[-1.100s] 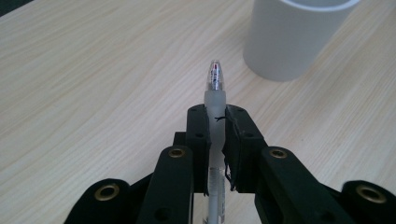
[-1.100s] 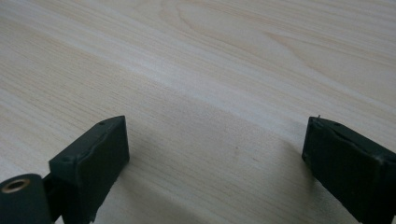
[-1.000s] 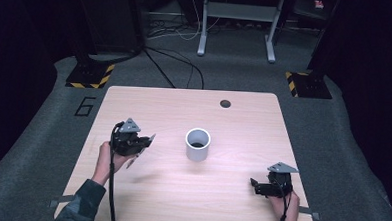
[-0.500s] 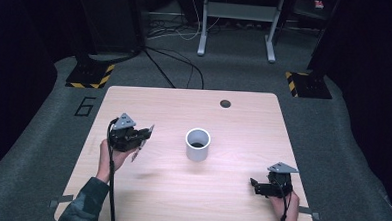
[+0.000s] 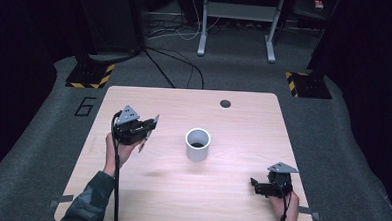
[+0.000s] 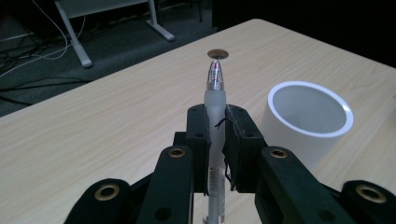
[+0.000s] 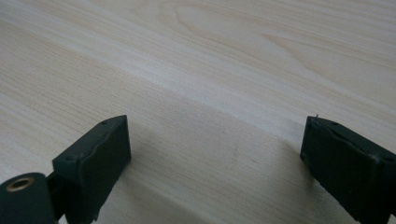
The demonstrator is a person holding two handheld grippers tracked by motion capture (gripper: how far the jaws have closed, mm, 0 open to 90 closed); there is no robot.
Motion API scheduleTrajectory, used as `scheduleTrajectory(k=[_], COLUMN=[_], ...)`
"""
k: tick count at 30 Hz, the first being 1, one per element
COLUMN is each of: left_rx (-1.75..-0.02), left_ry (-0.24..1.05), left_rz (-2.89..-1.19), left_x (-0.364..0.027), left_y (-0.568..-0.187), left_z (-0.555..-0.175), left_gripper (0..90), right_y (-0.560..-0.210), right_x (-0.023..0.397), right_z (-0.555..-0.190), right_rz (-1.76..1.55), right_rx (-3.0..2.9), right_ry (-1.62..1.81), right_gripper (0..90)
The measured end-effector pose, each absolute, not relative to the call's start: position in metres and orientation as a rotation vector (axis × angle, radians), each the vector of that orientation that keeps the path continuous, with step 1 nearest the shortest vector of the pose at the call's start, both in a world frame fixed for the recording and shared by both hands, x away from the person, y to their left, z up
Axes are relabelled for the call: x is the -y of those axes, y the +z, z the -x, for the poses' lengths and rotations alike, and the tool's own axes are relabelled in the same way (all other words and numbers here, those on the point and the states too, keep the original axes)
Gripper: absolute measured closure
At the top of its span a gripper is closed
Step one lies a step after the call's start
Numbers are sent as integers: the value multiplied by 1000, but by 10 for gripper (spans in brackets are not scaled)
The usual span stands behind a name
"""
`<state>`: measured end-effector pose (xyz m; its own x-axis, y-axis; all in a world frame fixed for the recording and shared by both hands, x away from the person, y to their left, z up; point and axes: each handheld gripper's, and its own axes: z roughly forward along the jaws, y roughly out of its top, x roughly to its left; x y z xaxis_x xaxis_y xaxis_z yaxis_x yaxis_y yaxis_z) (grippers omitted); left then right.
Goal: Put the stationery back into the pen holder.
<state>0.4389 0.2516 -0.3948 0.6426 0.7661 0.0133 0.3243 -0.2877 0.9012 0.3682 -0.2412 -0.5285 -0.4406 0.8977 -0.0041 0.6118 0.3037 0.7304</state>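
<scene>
Pen (image 6: 215, 100) lifted nearer white cup (image 5: 197, 144)

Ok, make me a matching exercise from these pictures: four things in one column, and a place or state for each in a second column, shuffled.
Things:
1. pen
2. cup
3. right gripper
4. dark round hole

Places or states:
A. standing upright mid-table
B. jaws wide apart, nothing between them
C. near the table's far edge
D. clamped in the left gripper

Pairs: 1-D, 2-A, 3-B, 4-C
</scene>
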Motion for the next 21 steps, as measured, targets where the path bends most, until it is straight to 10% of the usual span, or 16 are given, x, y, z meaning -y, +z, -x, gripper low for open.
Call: scheduleTrajectory(k=[21], left_rx=[-807], left_ry=[591], left_rz=[-1763], left_x=[-229], left_y=[-380], left_z=[-451], left_gripper=[806], right_y=[-529], right_x=[241], right_z=[-368], right_rz=[-1344], right_rx=[-2156], right_ry=[940], right_gripper=[80])
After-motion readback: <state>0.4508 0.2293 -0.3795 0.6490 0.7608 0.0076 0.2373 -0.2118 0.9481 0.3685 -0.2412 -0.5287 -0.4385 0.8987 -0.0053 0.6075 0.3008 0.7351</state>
